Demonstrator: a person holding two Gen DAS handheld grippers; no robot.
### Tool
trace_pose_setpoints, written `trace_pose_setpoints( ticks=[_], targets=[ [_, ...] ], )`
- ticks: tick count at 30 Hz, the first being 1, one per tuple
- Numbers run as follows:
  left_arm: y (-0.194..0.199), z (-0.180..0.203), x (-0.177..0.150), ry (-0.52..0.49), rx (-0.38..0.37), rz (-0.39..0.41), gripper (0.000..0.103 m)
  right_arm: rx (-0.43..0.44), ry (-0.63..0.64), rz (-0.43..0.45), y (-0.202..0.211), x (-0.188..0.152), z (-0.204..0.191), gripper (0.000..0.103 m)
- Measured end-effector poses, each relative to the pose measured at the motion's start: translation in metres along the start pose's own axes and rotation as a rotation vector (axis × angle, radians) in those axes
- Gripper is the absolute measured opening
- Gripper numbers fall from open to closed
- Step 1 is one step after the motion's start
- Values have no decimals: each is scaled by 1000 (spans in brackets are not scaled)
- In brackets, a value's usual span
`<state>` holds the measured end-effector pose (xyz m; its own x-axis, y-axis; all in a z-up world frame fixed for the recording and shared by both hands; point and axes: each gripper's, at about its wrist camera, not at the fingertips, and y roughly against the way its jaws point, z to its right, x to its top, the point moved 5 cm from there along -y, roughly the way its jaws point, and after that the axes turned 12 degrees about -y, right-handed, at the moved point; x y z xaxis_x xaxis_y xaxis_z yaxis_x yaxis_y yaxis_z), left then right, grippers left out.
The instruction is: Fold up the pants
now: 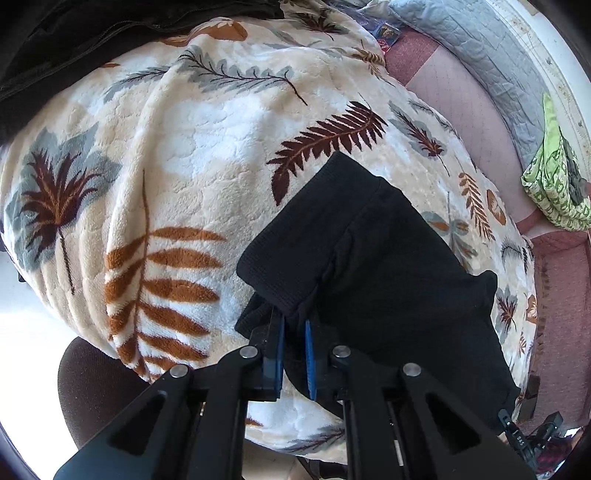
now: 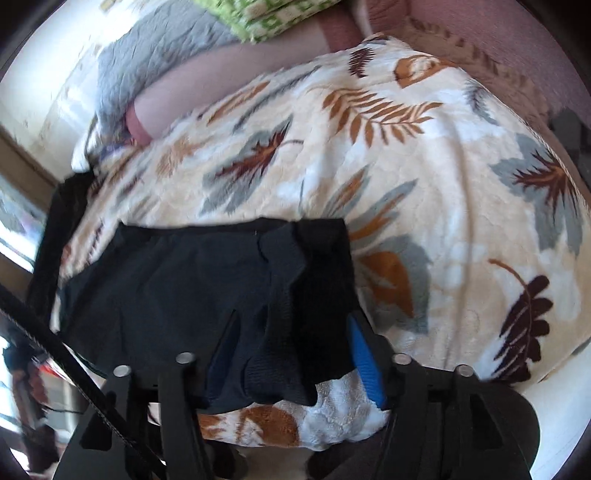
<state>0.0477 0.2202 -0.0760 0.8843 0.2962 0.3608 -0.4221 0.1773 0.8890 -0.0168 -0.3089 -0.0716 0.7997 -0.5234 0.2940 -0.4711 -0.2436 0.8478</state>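
The black pants (image 1: 369, 266) are lying in a folded bundle on the leaf-print blanket (image 1: 184, 166), close to the blanket's near edge, where the fleece is dropping away toward the floor. In the left wrist view the left gripper (image 1: 294, 354) is gripping a ribbed cuff or hem of the pants, its jaws drawn narrow with the dark knit pinched between the blue pads (image 1: 309, 362). The rest of the garment is spreading away to the right across the blanket.

In the right wrist view the right gripper (image 2: 295, 354) is standing with its jaws wide, and the near edge of the pants (image 2: 207, 288) is draping into the gap between them; one blue pad (image 2: 365, 354) is showing clear beside the cloth, while the other is mostly hidden under it (the picture is somewhat blurred, but no pinch is visible there).

Beyond the blanket's far edge a pink sheet (image 1: 465, 110), a grey quilt (image 1: 491, 48) and a green patterned cloth (image 1: 554, 177) are lying. A second dark garment (image 1: 92, 33) is resting at the blanket's far left corner
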Motion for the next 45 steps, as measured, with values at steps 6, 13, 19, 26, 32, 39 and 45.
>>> trace_pose_setpoints(
  ticks=[6, 13, 19, 26, 32, 39, 45],
  targets=[
    [14, 6, -5, -6, -2, 17, 9, 20, -2, 37, 14, 13, 4, 9],
    [1, 4, -16, 23, 11, 3, 10, 30, -131, 12, 8, 10, 31, 3],
    [3, 6, -17, 13, 2, 12, 10, 4, -148, 56, 14, 15, 37, 3],
    [1, 6, -16, 9, 8, 16, 10, -70, 18, 253, 43, 38, 3, 67],
    [2, 7, -17, 8, 14, 16, 10, -64, 62, 57, -23, 45, -8, 7],
    [0, 8, -14, 1, 19, 13, 14, -85, -22, 135, -7, 60, 11, 6],
    [18, -4, -15, 35, -29, 37, 37, -163, 3, 128, -18, 53, 14, 6]
  ],
)
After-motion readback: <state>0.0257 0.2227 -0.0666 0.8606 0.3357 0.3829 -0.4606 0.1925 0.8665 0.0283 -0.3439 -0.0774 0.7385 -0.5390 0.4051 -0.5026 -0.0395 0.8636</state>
